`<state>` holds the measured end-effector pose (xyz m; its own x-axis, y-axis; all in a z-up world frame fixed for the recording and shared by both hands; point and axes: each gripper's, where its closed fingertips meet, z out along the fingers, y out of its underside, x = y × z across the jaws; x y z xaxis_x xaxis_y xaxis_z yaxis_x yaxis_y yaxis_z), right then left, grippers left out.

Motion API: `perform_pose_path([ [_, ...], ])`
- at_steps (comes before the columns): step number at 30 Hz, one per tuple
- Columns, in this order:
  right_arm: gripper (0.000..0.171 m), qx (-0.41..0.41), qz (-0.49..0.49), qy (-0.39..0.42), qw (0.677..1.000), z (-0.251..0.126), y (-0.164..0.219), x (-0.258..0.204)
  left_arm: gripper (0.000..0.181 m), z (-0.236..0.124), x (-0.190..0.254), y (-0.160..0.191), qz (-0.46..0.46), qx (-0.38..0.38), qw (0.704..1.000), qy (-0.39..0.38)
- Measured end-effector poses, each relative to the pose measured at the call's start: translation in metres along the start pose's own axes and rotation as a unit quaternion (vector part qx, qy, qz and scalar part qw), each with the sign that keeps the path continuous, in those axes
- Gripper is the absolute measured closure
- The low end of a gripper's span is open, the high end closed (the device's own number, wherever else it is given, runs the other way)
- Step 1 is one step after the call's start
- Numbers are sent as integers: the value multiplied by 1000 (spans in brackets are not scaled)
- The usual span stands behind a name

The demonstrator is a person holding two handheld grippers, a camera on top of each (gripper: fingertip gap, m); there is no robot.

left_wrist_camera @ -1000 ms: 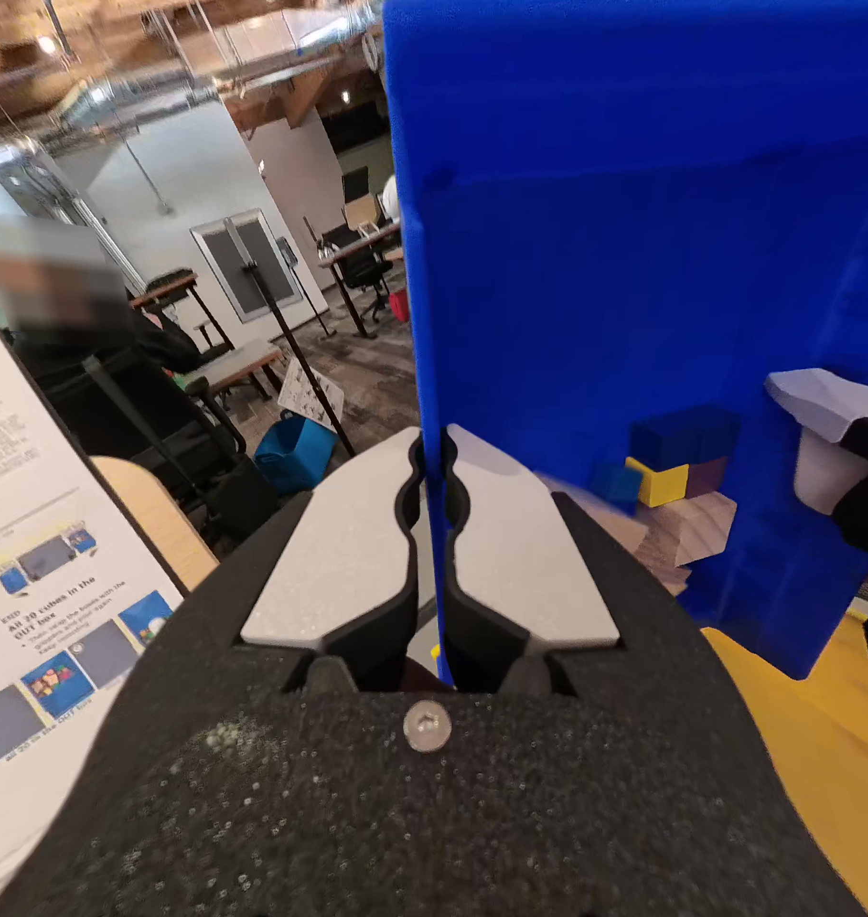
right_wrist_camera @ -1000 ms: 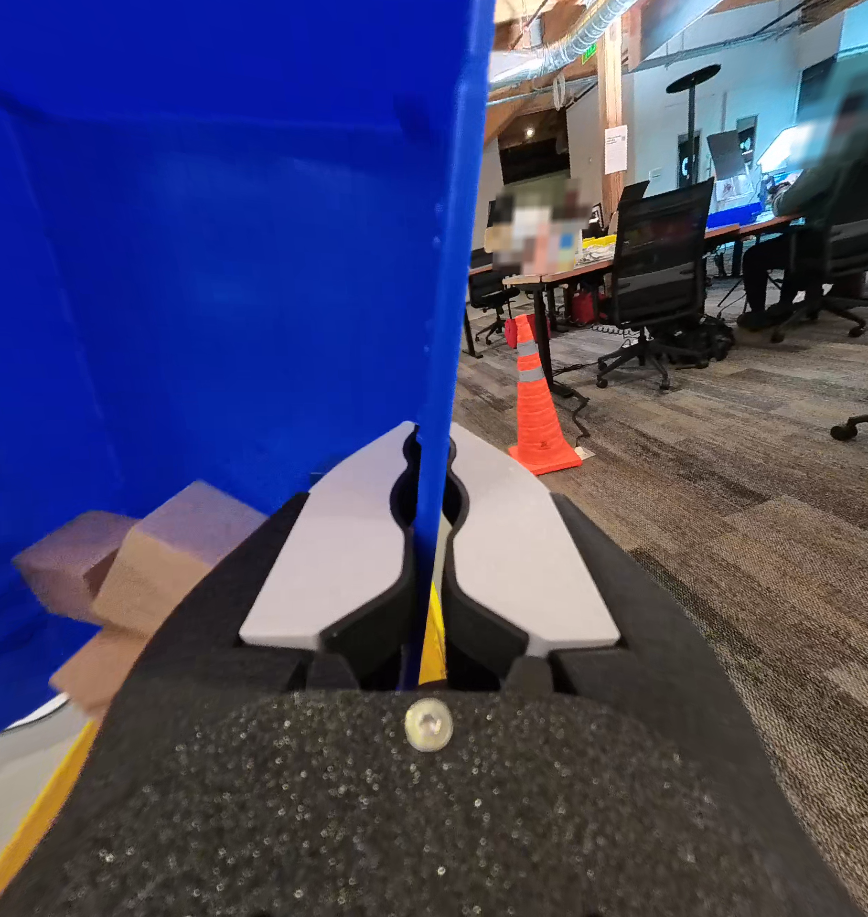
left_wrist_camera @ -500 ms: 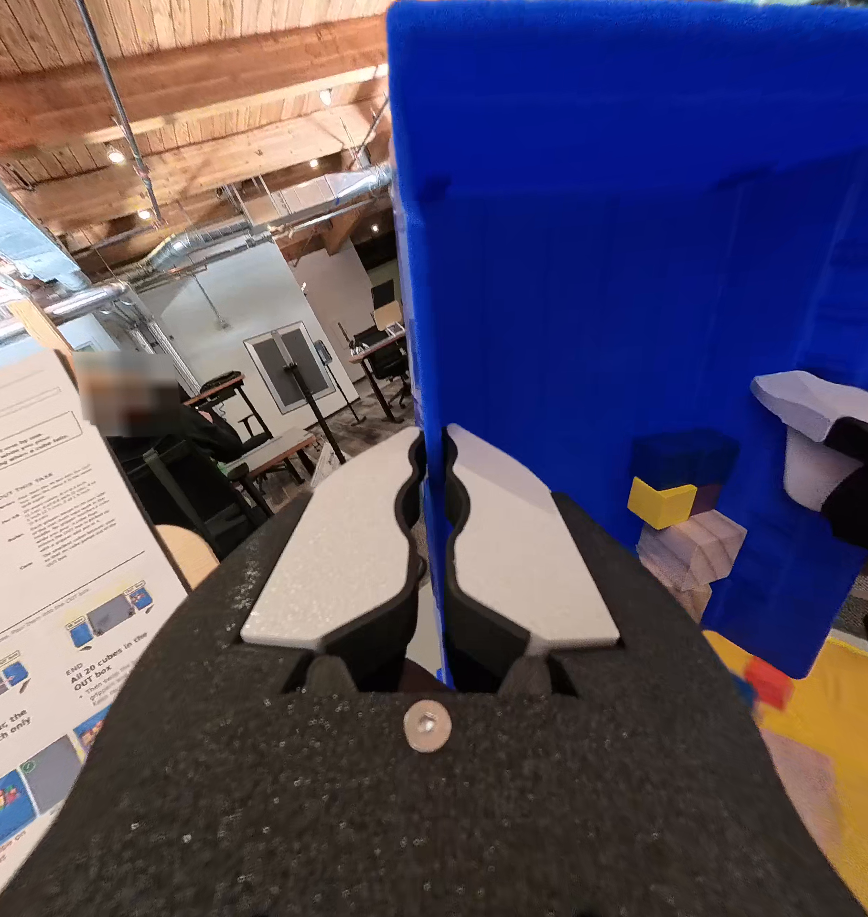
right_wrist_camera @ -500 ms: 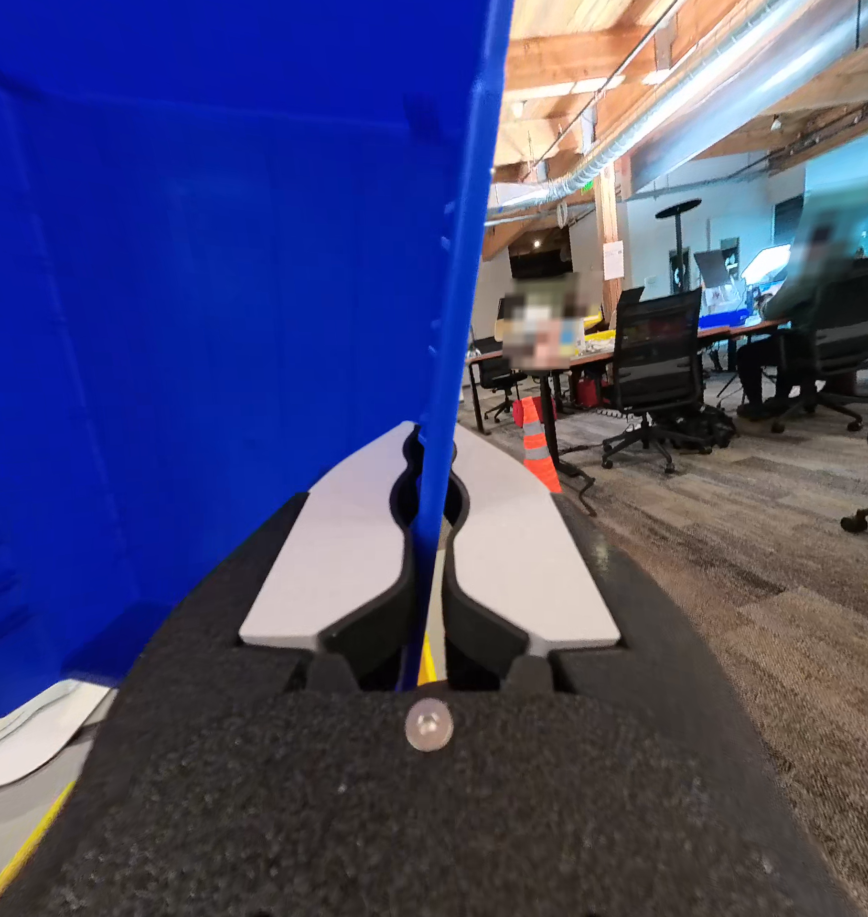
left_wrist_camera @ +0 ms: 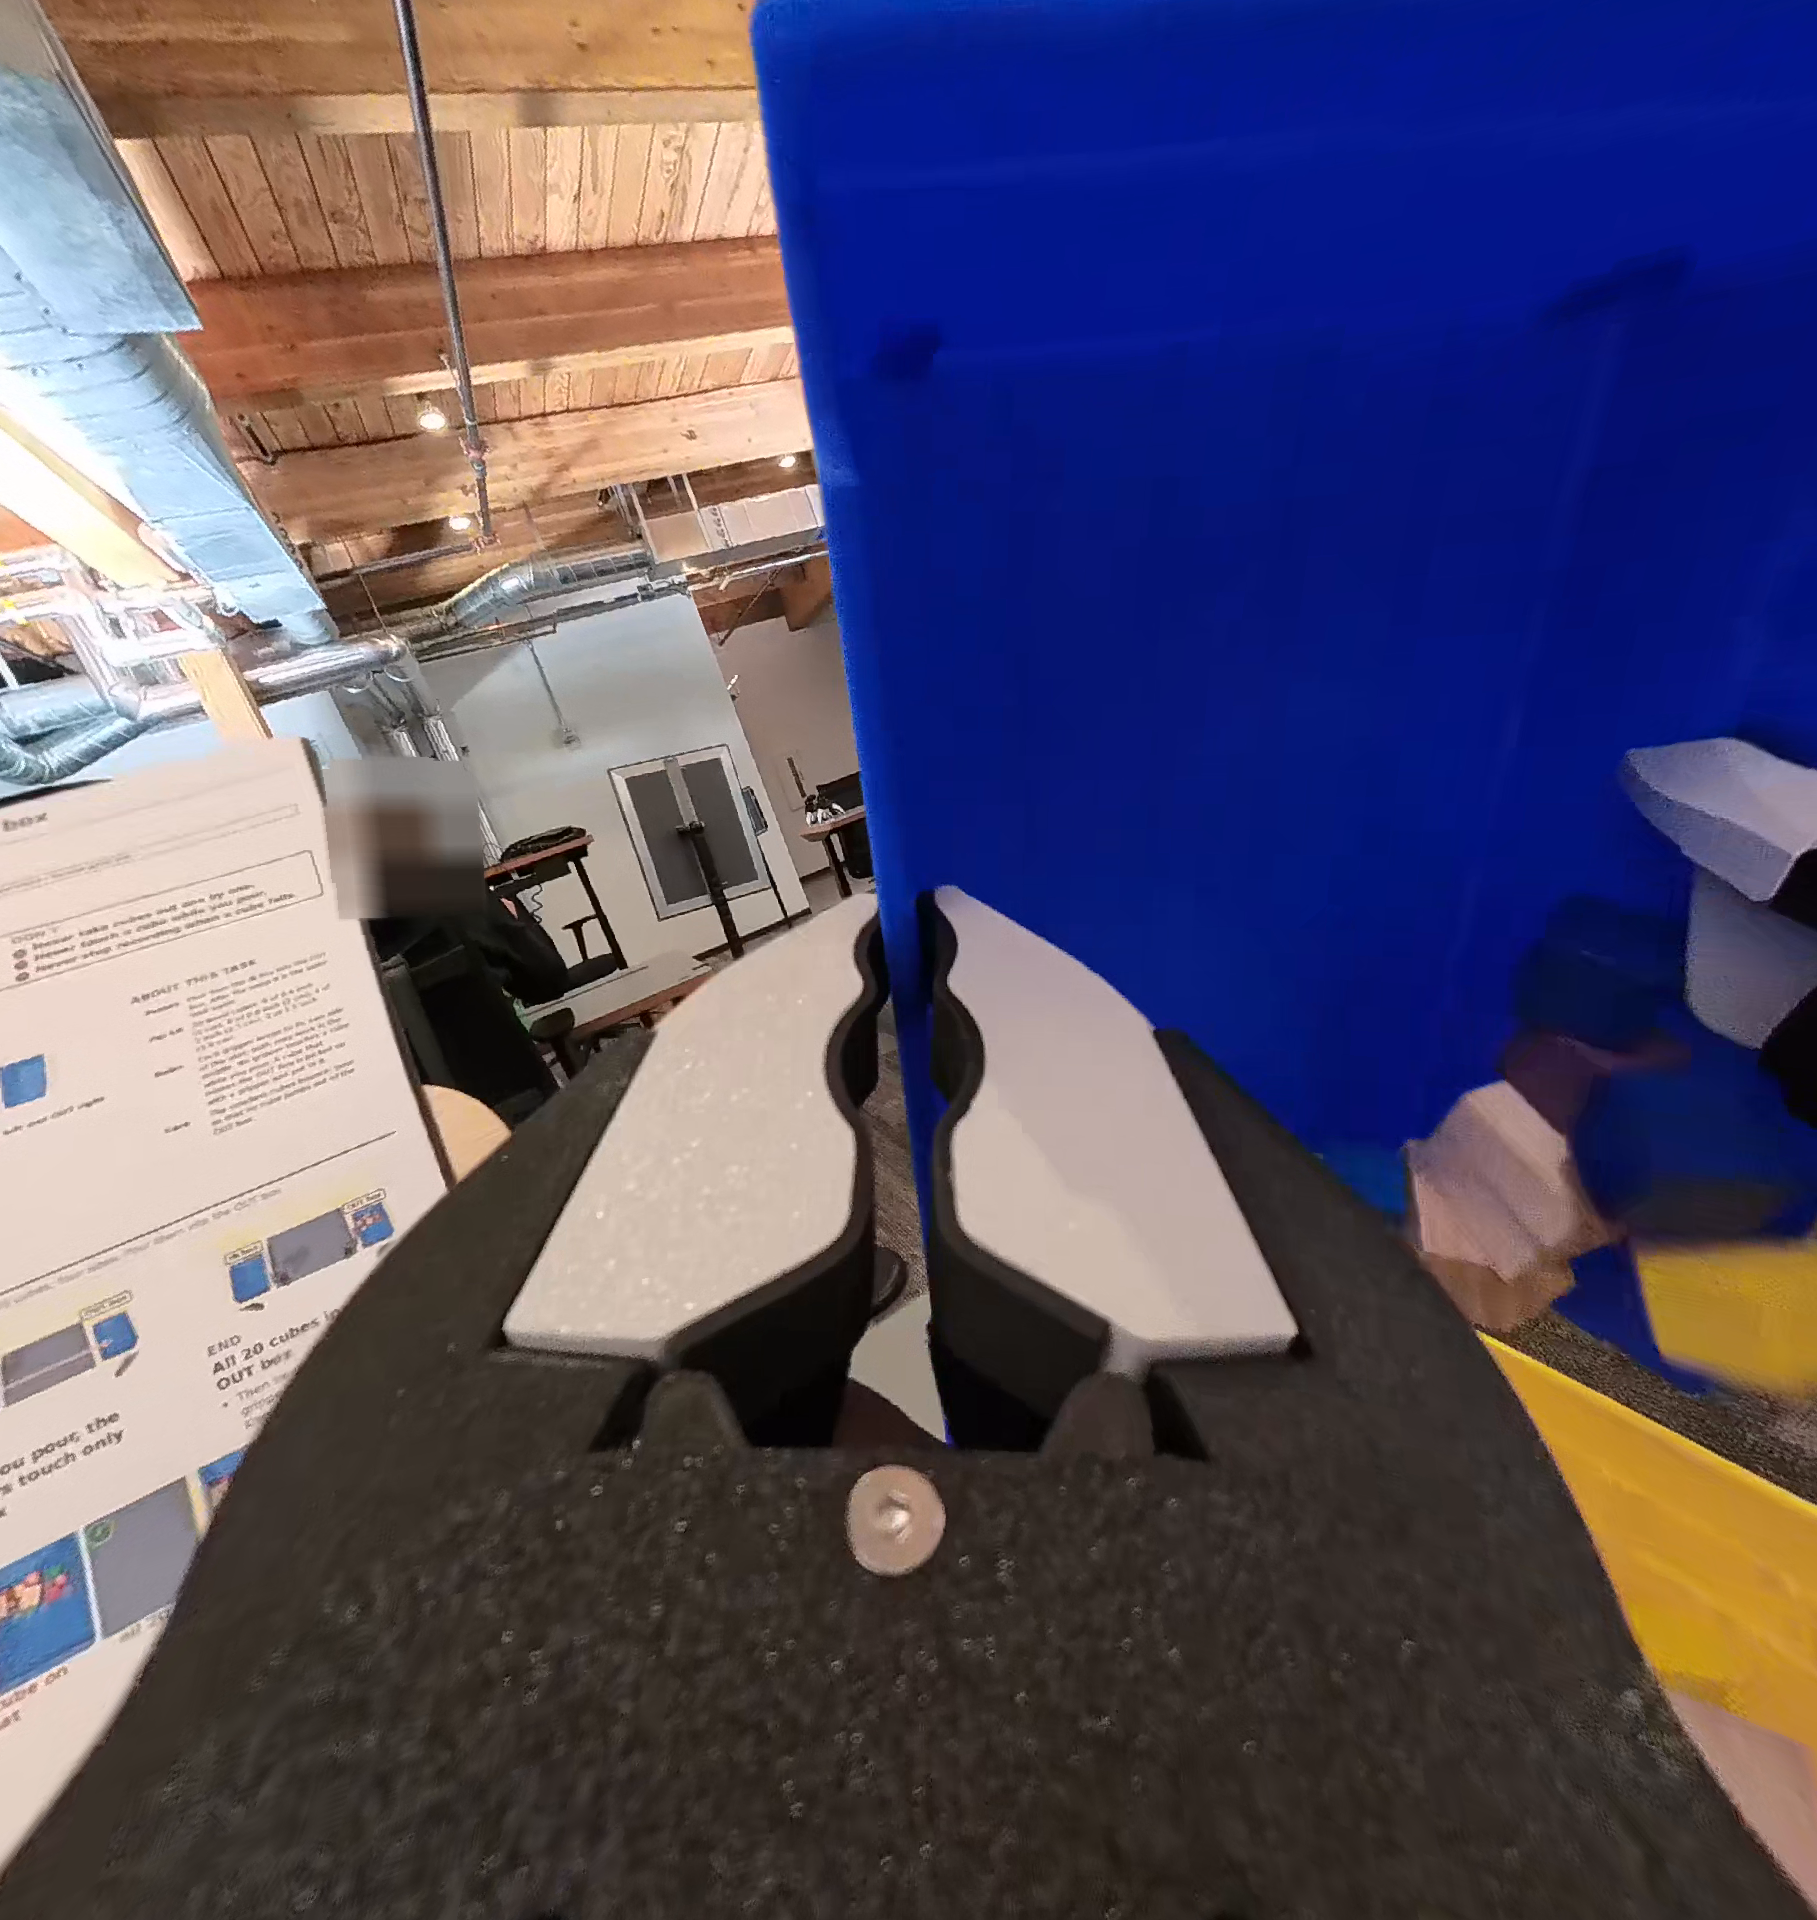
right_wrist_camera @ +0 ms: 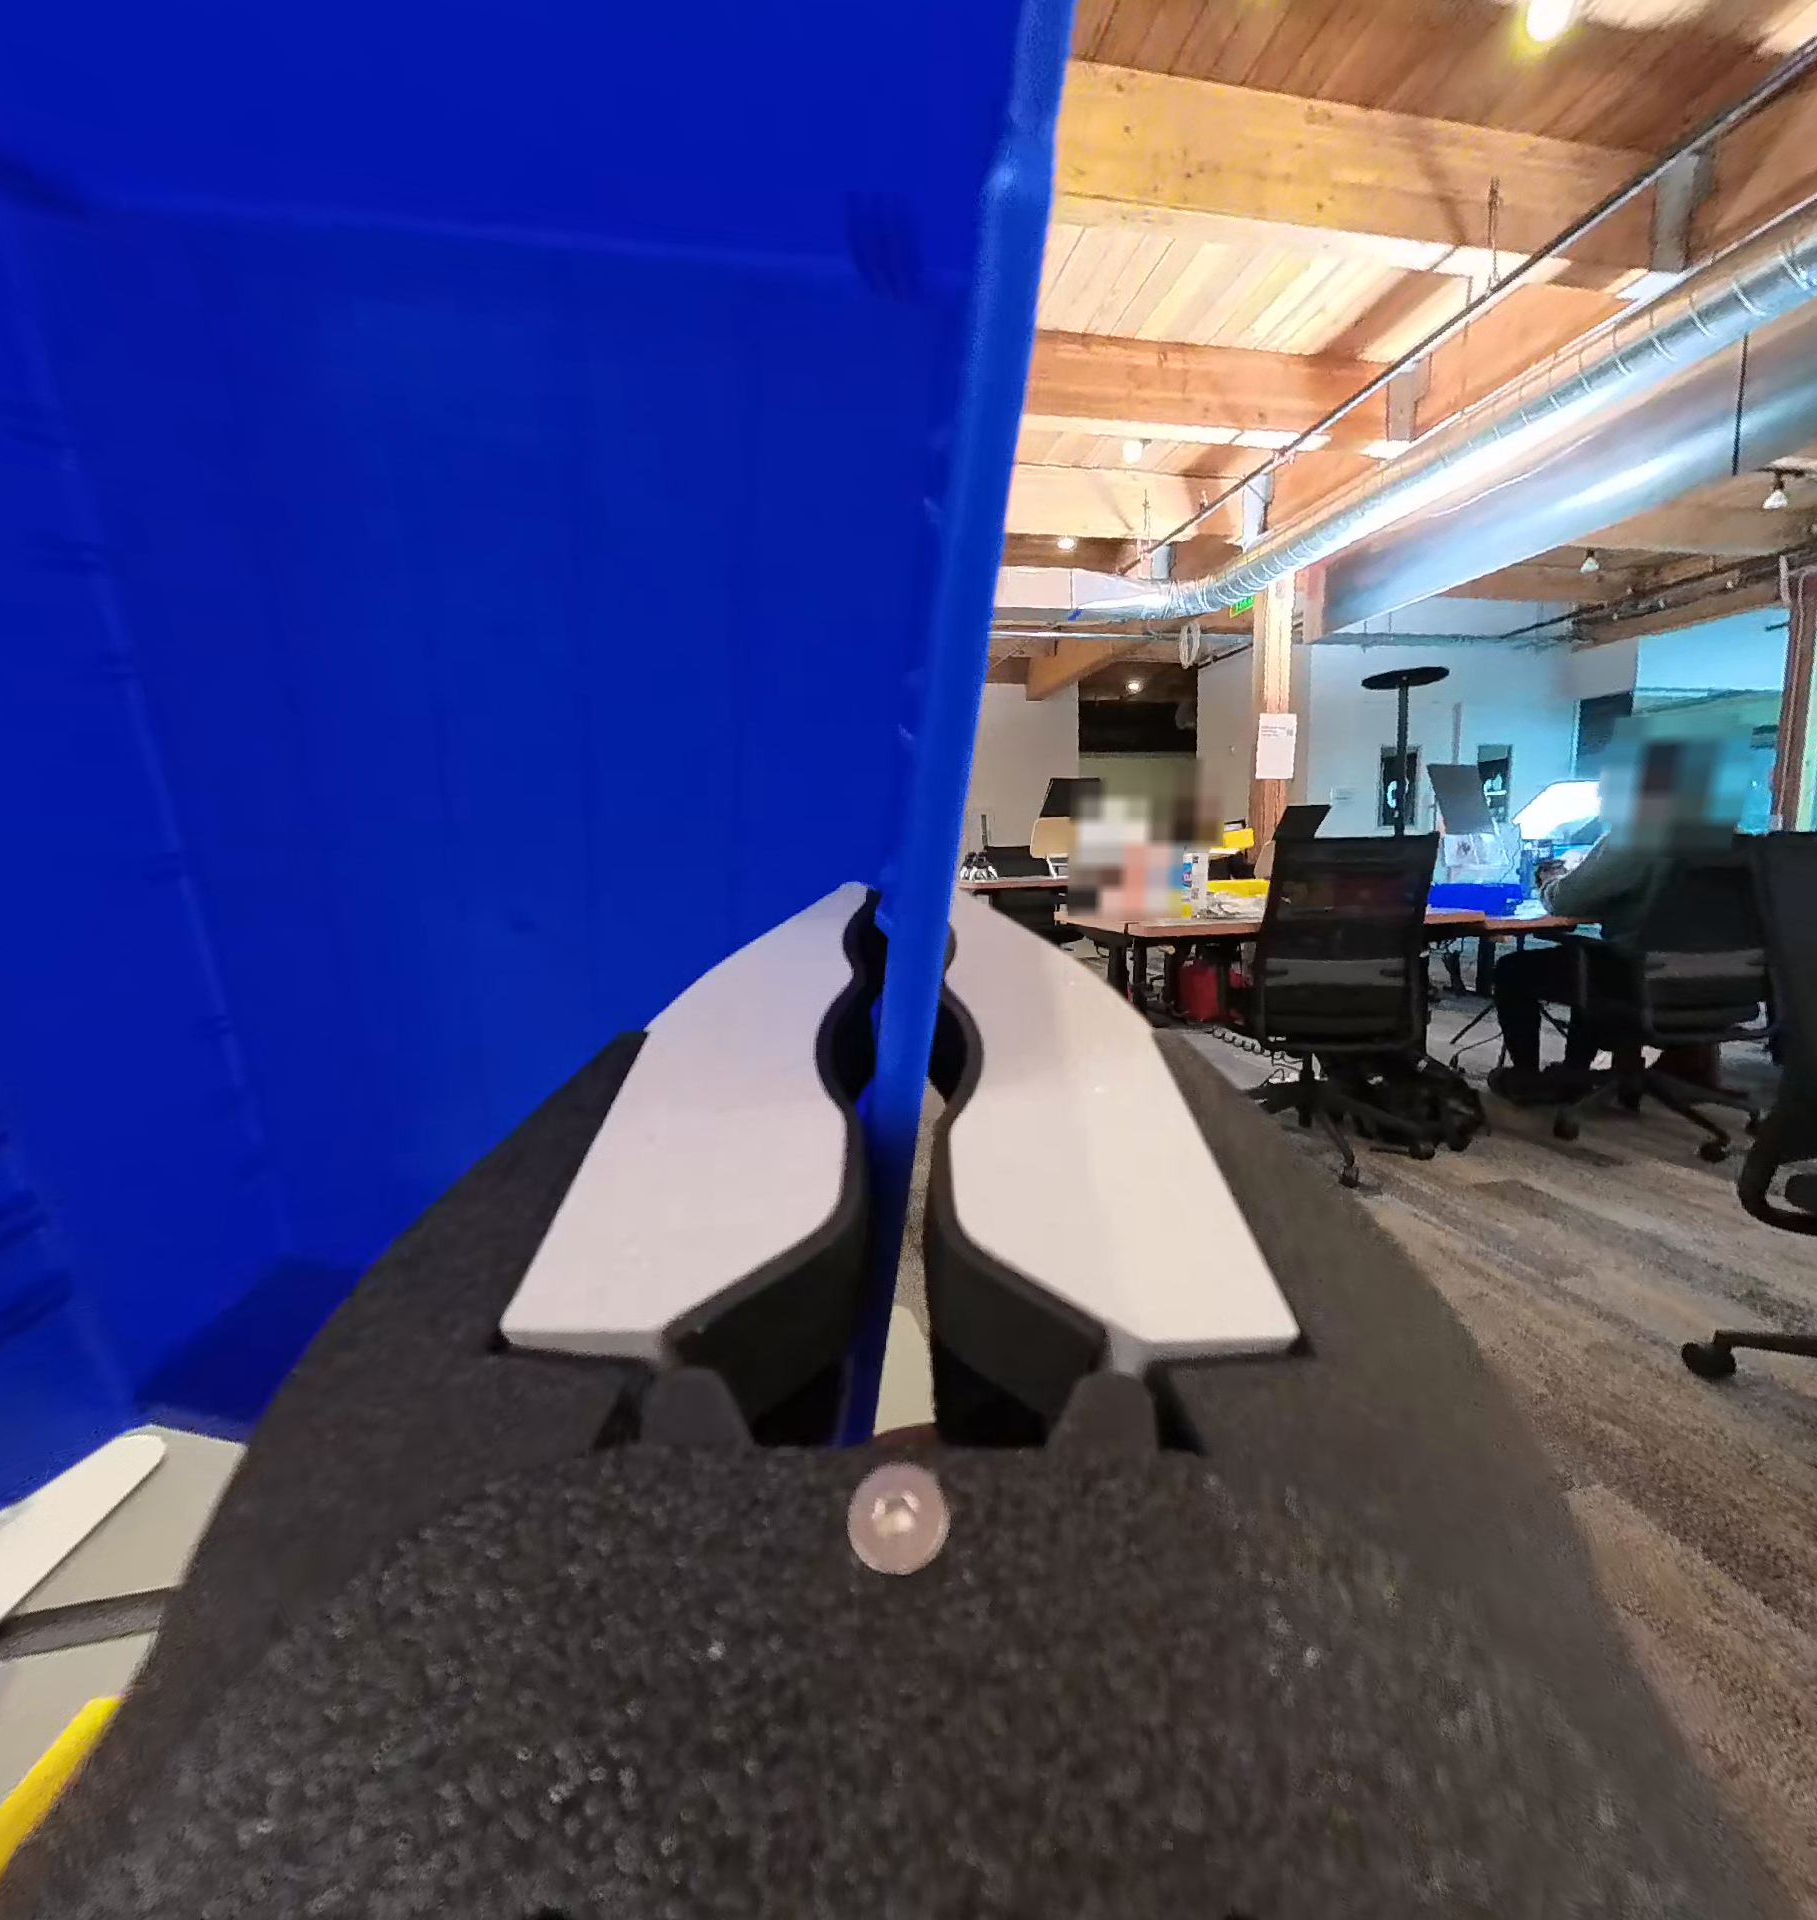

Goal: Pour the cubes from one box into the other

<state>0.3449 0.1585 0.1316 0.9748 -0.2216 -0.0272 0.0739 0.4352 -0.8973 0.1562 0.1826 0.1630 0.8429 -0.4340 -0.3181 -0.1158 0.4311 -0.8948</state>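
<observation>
Overhead, the blue box hangs tipped up on end, the left gripper and right gripper each clamped on an opposite wall. Below its mouth tumble blurred cubes, above a yellow surface.

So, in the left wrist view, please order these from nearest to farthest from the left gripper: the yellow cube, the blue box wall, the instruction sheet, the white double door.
1. blue box wall: clamped between the fingers of the left gripper.
2. yellow cube at lower right and instruction sheet at left: too close to call.
3. white double door: far back in the room.
</observation>
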Motion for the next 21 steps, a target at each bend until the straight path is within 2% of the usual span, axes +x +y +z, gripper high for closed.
perform_pose_path([
  [4, 166, 9, -14, -9, 1000, 4, -7, -7, 177, -3, -7, 0, -5, 5, 1000, -8],
  [15, 166, -6, -13, -31, 999, 10, 3, -32, 177, -11, -28, 12, -14, -12, 1000, -19],
  [18, 166, -7, -24, -32, 999, 11, -20, -45, 177, -17, -43, -2, -7, -15, 999, -29],
  [21, 166, -38, -11, -47, 998, 20, -60, -86, 177, -34, -86, -38, 4, -19, 998, -61],
])
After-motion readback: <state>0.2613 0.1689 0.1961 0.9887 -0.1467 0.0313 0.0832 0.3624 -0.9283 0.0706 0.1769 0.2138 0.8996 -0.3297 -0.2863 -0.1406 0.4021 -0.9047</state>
